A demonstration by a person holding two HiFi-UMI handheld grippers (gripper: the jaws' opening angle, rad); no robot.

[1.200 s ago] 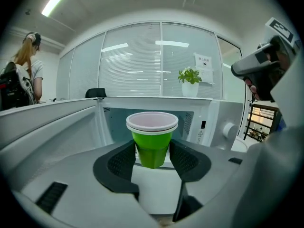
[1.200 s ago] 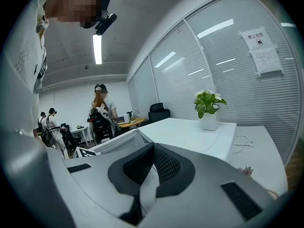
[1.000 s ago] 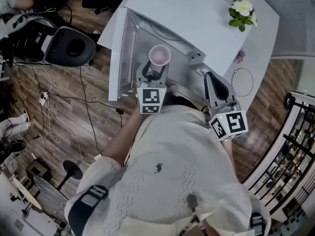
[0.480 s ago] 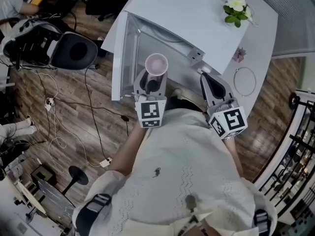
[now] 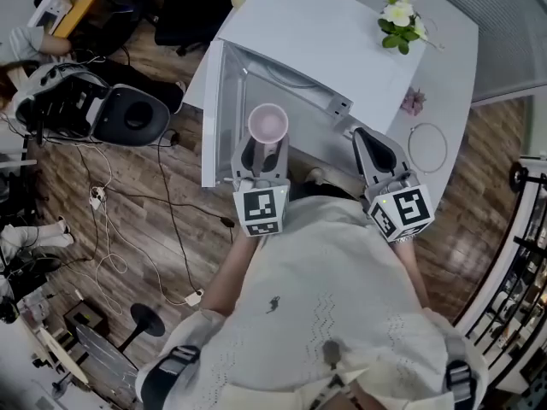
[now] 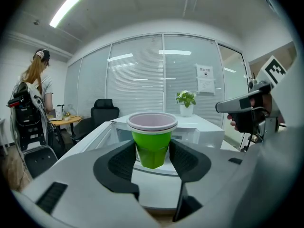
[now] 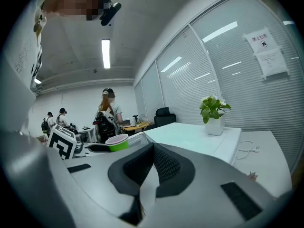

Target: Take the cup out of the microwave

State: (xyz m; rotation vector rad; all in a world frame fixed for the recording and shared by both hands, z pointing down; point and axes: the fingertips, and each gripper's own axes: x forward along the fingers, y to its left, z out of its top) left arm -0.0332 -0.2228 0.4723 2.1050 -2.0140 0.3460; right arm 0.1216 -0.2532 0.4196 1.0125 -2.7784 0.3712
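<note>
A green cup (image 5: 267, 125) with a pale pink rim sits upright between the pads of my left gripper (image 5: 262, 148), which is shut on it. In the left gripper view the cup (image 6: 152, 144) hangs in the air in front of the white microwave (image 6: 202, 136), held low on its body by the left gripper (image 6: 152, 153). The microwave's door (image 5: 215, 114) stands open to the left. My right gripper (image 5: 373, 143) hovers to the right of the microwave, jaws together and holding nothing; its own view shows the right gripper (image 7: 150, 156) shut.
A white table (image 5: 342, 24) carries a potted plant (image 5: 397, 20) and a looped cable (image 5: 425, 143). An office chair (image 5: 128, 114) and loose cables lie on the wood floor at left. A person (image 6: 38, 87) stands at far left. A railing runs along the right.
My left gripper has risen with the cup, which now stands higher against the microwave. The right gripper has stayed where it was.
</note>
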